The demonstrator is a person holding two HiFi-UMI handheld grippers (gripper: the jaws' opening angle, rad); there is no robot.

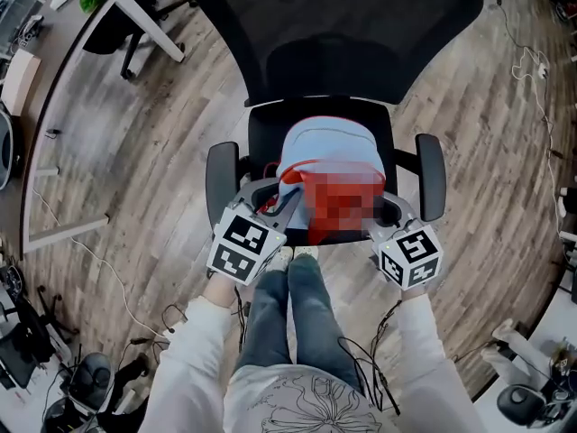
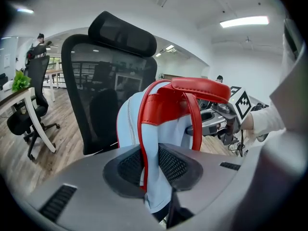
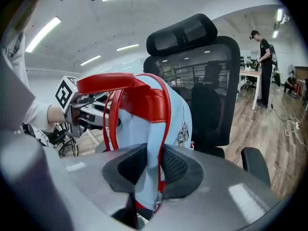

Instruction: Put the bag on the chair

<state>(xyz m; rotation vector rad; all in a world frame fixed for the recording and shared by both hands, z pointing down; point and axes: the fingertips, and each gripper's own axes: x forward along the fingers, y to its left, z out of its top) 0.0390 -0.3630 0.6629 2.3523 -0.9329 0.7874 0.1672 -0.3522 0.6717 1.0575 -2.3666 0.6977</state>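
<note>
Here, the bag (image 1: 329, 156) stands upright on the chair (image 1: 361, 25) seat, handle up. The left gripper (image 2: 152, 163) and right gripper (image 3: 153, 165) each pinch a strap (image 2: 144, 143), between the armrests (image 1: 221, 174), with the person's legs (image 1: 288, 305) close by.
</note>
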